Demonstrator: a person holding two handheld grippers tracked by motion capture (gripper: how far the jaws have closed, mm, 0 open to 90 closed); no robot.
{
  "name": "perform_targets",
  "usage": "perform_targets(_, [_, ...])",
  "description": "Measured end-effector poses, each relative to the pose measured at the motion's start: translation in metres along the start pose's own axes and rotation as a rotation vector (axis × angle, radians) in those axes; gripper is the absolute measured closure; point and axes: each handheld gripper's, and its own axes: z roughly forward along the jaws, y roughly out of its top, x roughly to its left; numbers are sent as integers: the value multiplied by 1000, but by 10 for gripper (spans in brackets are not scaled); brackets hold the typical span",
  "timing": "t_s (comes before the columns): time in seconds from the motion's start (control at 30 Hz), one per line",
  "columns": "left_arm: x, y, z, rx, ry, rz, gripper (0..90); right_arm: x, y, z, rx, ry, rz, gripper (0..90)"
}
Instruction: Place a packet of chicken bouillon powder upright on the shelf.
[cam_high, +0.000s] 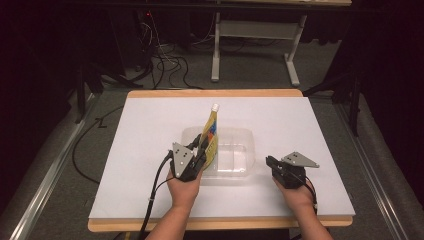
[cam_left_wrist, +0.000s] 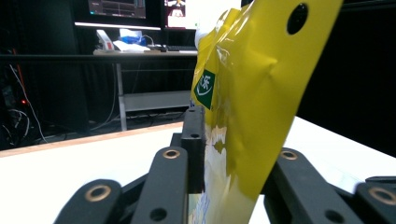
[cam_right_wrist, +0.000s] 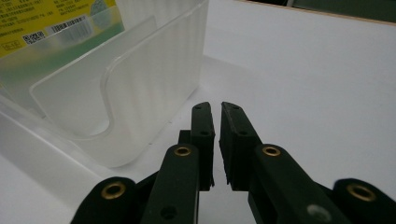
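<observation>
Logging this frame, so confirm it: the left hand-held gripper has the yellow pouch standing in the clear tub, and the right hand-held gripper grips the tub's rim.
Wrong on one point. The right hand-held gripper grips nothing: the right gripper view shows its jaws nearly together and empty, beside the clear tub. The yellow pouch does stand in the tub at the left hand-held gripper.

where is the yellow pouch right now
In the high view the yellow pouch stands upright in the left part of the clear plastic bin at the table's middle, between the jaws of the left gripper.

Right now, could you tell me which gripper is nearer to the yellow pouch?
Left. The left gripper has the yellow pouch between its jaws over the clear bin; the right gripper rests outside the bin's right wall, jaws shut.
</observation>
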Motion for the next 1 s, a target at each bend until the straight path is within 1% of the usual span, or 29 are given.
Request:
perform_targets(0.13, [1, 0, 2, 15, -20, -5, 695, 0, 0, 1, 6, 1, -1, 844])
perform_targets(0.33, [4, 1, 4, 35, -23, -11, 601, 1, 0, 1, 5, 3, -3, 839])
perform_targets(0.37, [4, 2, 4, 37, -24, -9, 601, 1, 0, 1, 6, 3, -2, 838])
perform_targets(0.4, [4, 4, 4, 43, -27, -4, 570, 0, 0, 1, 4, 5, -1, 833])
perform_targets(0.5, [4, 6, 5, 49, -37, -4, 544, 0, 0, 1, 5, 7, -2, 824])
perform_targets(0.53, [4, 7, 5, 56, -45, 1, 507, 1, 0, 2, 6, 10, -3, 816])
perform_targets(0.6, [5, 9, 4, 61, -47, 9, 492, 1, 0, 2, 6, 11, -3, 810])
perform_targets(0.67, [6, 11, 5, 75, -52, 13, 436, 1, 0, 2, 6, 15, -3, 802])
perform_targets(0.7, [7, 13, 5, 84, -61, 12, 407, 1, 0, 2, 6, 16, -2, 797])
perform_targets(0.73, [8, 15, 5, 107, -79, 16, 349, 1, 0, 2, 6, 19, -2, 786])
perform_targets(0.77, [9, 16, 5, 122, -88, 20, 319, 1, 0, 2, 7, 19, -1, 786])
perform_targets(0.8, [9, 16, 5, 122, -88, 20, 291, 1, 0, 2, 7, 19, -1, 784])
perform_targets(0.83, [11, 19, 3, 140, -103, 28, 261, 1, -1, 2, 6, 20, 0, 780])
perform_targets(0.87, [13, 19, 2, 144, -122, 23, 236, 1, -1, 2, 6, 21, 1, 777])
perform_targets(0.93, [16, 21, -1, 155, -130, 29, 181, 0, -1, 2, 6, 22, 2, 765])
perform_targets(1.0, [19, 22, -3, 161, -132, 31, 155, 0, -1, 2, 7, 23, 2, 757])
